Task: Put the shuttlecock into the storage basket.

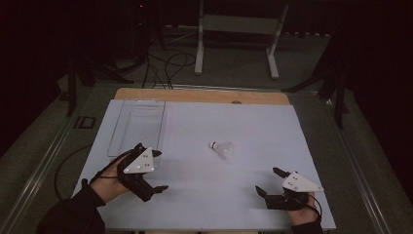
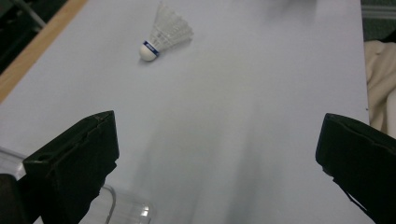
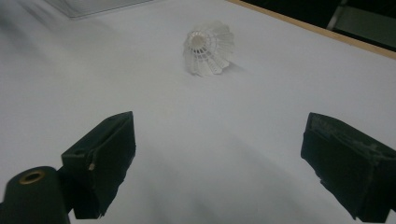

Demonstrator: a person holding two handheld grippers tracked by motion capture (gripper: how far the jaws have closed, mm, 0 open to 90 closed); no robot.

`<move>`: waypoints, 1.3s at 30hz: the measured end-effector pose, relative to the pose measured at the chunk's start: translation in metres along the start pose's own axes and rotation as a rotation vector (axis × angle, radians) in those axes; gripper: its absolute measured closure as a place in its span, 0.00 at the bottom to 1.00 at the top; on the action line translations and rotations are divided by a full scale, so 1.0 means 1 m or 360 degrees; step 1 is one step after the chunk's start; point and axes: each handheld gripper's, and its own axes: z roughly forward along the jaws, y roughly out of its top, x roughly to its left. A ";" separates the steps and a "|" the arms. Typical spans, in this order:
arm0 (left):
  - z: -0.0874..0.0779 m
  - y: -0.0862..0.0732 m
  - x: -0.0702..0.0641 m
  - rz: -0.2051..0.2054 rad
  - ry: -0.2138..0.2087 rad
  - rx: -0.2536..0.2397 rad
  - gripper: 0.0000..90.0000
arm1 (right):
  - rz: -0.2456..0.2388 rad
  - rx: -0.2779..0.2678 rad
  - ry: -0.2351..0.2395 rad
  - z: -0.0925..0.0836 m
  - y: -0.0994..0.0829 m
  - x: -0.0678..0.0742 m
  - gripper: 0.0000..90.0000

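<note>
A white plastic shuttlecock [image 1: 222,148] lies on its side in the middle of the white table top [image 1: 209,200], its cork with a blue band toward the left. My left gripper [image 1: 159,170] rests near the front left, open, nothing between its jaws. In the left gripper view the shuttlecock [image 2: 166,32] lies well ahead of the open left gripper [image 2: 217,135]. My right gripper [image 1: 268,180] sits at the front right, open and empty. From the right gripper [image 3: 218,128] I look into the skirt of the shuttlecock [image 3: 208,46].
A clear plastic tray [image 1: 139,126] lies flat at the back left of the table, just behind the left gripper. A wooden strip [image 1: 195,95] runs along the far edge. On the floor beyond are cables [image 1: 165,63] and a metal frame [image 1: 234,24].
</note>
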 end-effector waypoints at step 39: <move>0.048 0.047 0.006 0.0262 -0.0324 0.0211 0.00 | -0.0005 -0.0010 0.0011 -0.001 0.000 0.000 0.11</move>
